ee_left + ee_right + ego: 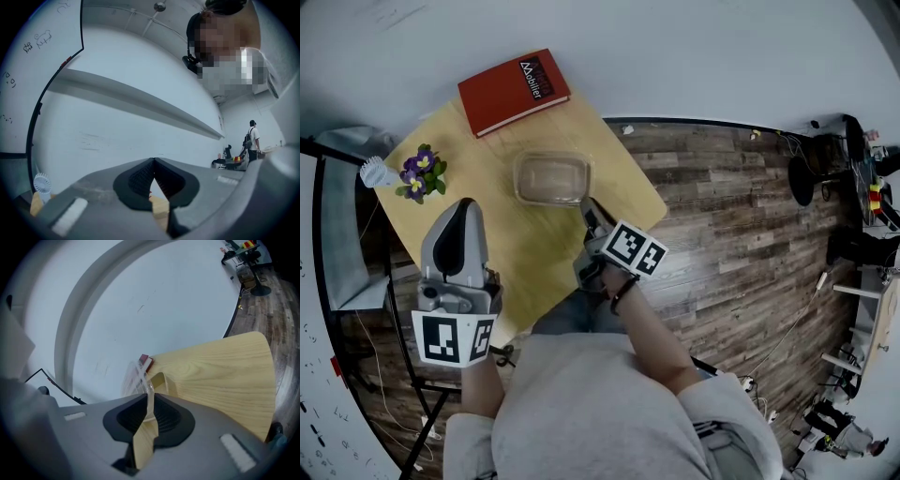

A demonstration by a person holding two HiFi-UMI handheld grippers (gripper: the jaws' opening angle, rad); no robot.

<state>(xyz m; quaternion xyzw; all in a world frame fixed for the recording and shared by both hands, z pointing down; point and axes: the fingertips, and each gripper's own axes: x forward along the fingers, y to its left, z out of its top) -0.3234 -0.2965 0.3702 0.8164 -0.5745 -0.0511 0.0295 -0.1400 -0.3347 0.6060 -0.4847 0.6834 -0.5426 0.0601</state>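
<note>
- standing at the left edge of the tabletop (534, 246), a small white fan (375, 172) and a bunch of purple flowers (420, 174) sit just beside each other.
- lower left of the frame, the left gripper (464, 211) hangs above the wood with its pads pressed together on nothing; its own view shows mostly wall.
- upper middle, a red book (514, 91) lies flat, near the clear container (549, 178) but not touching it.
- the container sits at the tabletop's centre and looks empty.
- right of centre, the right gripper (589, 206) is closed on the container's near right wall, with the thin plastic pinched between its pads.
- as i judge it, this hold wants light, steady pressure: the wall looks flexible and could buckle or slip out, so a deeper bite below the rim and a level wrist would serve best.
- the left gripper is free to steady the opposite wall.
</note>
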